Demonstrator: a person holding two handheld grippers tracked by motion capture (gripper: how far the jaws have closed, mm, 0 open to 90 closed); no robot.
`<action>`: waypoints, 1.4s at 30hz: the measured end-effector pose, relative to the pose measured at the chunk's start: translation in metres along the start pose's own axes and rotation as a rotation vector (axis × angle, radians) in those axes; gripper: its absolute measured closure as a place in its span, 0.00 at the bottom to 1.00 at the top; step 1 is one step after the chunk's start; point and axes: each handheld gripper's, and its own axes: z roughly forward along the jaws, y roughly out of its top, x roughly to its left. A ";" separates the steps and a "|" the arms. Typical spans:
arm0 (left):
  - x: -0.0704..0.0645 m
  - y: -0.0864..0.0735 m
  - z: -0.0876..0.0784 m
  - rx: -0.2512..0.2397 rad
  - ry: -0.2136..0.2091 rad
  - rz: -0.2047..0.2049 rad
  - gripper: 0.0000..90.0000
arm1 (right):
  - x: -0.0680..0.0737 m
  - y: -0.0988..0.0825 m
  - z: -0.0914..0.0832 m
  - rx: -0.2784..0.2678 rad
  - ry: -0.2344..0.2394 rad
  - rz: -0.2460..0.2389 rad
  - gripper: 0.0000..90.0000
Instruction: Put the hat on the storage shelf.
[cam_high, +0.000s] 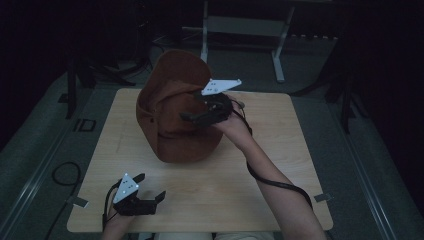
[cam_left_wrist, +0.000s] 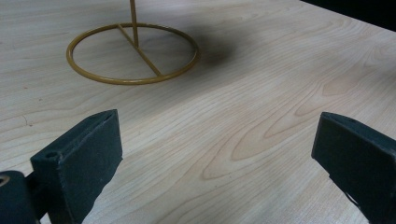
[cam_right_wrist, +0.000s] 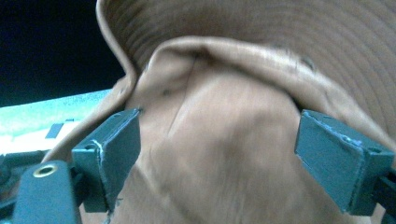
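Brown hat (cam_high: 172, 110) stands tall near the middle of the worktop (cam_high: 280, 150), slightly toward its far left, draped over a stand whose yellow ring base (cam_left_wrist: 133, 53) rests flat on the wood in the left gripper view. Your right hand-held gripper (cam_high: 192, 117) is up against the hat's right side, jaws spread wide with the soft crown between them but not pinched; in the right gripper view (cam_right_wrist: 219, 154) the brim curls over just above the jaws. Your left hand-held gripper (cam_high: 150, 187) sits low at the near edge of the worktop, well in front of the hat, jaws apart and holding nothing. Between it and the hat lies bare wood. To the hat's right the worktop is open up to its edge. A cable (cam_high: 280, 182) trails along your right forearm.
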 end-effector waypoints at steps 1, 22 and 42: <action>0.000 0.000 0.000 0.000 -0.001 -0.001 0.03 | 0.000 -0.003 -0.002 0.003 0.000 -0.002 0.16; -0.002 -0.002 0.001 0.003 0.006 0.010 0.03 | 0.026 -0.128 -0.036 0.062 0.039 0.084 0.15; -0.002 -0.002 0.003 0.005 0.010 0.006 0.03 | 0.041 -0.229 -0.082 0.084 -0.005 0.135 0.15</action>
